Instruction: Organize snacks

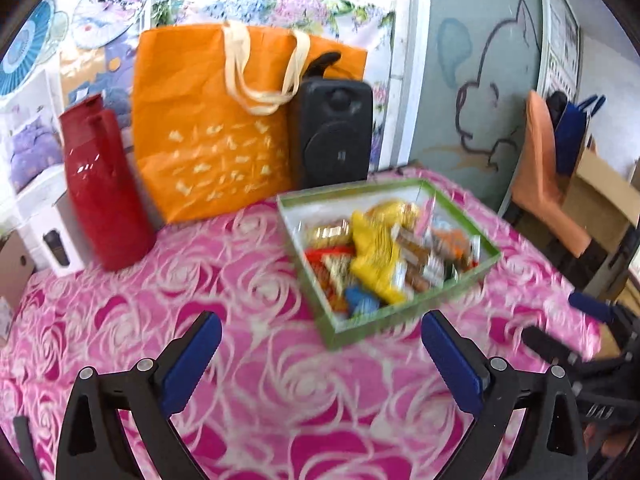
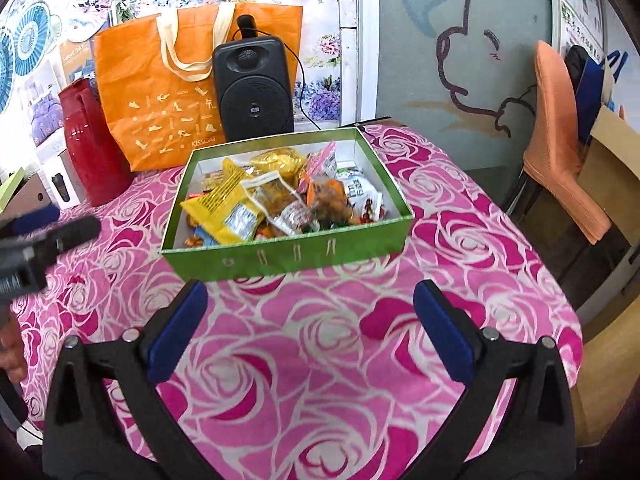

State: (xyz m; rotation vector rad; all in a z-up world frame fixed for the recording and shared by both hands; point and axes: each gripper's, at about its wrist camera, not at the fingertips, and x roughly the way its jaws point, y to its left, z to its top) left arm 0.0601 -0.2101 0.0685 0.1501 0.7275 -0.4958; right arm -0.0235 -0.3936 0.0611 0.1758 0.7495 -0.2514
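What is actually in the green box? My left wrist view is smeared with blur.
Observer: The right wrist view is sharp. Mixed snack packets fill the green box, and a yellow packet lies on top at its left.
Operator: Can you see my left gripper from there?
Observer: Yes. The left gripper is at the frame's left edge, over the tablecloth and apart from the box.
Operator: What is the black thing above the speaker?
Observer: A microphone. Its cord runs down the right side of the speaker.
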